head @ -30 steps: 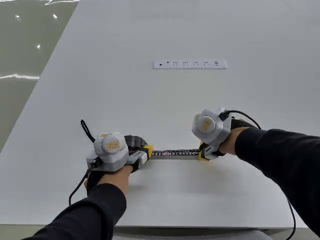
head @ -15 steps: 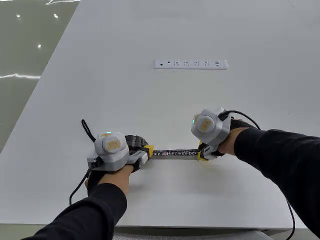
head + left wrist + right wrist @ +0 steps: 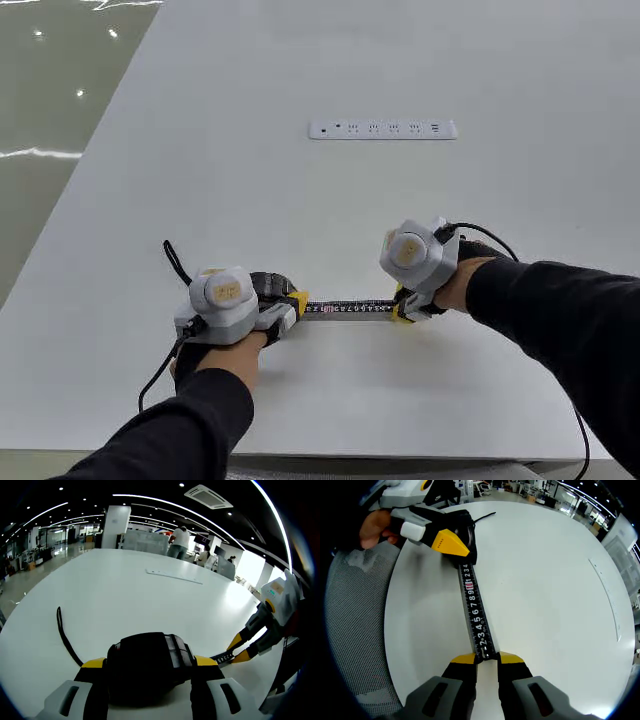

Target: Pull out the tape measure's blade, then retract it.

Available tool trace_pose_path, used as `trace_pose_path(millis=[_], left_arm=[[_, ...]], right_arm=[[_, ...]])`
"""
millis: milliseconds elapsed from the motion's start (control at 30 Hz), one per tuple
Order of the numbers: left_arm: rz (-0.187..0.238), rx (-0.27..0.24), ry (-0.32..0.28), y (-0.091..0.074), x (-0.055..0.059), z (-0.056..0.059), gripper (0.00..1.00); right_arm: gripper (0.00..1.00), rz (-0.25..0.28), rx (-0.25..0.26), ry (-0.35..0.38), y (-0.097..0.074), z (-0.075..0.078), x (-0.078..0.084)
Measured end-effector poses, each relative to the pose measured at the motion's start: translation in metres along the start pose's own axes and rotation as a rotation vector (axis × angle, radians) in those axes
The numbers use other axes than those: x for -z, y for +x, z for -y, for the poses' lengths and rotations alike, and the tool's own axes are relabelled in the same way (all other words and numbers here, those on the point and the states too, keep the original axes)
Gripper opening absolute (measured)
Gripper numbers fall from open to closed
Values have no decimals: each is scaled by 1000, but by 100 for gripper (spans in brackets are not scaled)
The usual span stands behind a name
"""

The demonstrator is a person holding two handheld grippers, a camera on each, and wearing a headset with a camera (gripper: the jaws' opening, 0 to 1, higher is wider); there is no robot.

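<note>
The black tape measure case (image 3: 268, 286) lies on the white table (image 3: 330, 210), and my left gripper (image 3: 286, 309) is shut on it. In the left gripper view the case (image 3: 150, 664) sits between the yellow-tipped jaws. A short length of blade (image 3: 350, 306) runs right from the case to my right gripper (image 3: 403, 311), which is shut on the blade's end. In the right gripper view the numbered blade (image 3: 474, 615) stretches from my right gripper (image 3: 486, 659) to the case (image 3: 464, 527). A black wrist strap (image 3: 175, 262) trails from the case.
A white power strip (image 3: 383, 129) lies far back on the table. The table's front edge (image 3: 400, 452) is close to both arms. A grey mesh chair (image 3: 360, 630) shows below the edge. People stand at benches (image 3: 179, 542) in the distance.
My right gripper has edged slightly left toward the case, so the exposed blade is a little shorter. The left gripper and case have stayed put.
</note>
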State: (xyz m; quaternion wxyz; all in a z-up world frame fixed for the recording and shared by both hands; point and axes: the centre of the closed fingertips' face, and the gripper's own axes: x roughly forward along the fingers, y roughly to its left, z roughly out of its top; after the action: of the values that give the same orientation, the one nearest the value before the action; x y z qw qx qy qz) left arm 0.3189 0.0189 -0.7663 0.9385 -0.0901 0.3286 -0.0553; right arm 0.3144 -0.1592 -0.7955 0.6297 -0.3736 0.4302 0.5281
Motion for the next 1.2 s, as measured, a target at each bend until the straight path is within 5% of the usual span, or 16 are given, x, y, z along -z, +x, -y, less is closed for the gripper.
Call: trace_pose_path(millis=[1200], left_arm=[[-10,22,-23,-1,0,-1,62]], right_arm=[[11,21,-5,2,3,-3,-9]])
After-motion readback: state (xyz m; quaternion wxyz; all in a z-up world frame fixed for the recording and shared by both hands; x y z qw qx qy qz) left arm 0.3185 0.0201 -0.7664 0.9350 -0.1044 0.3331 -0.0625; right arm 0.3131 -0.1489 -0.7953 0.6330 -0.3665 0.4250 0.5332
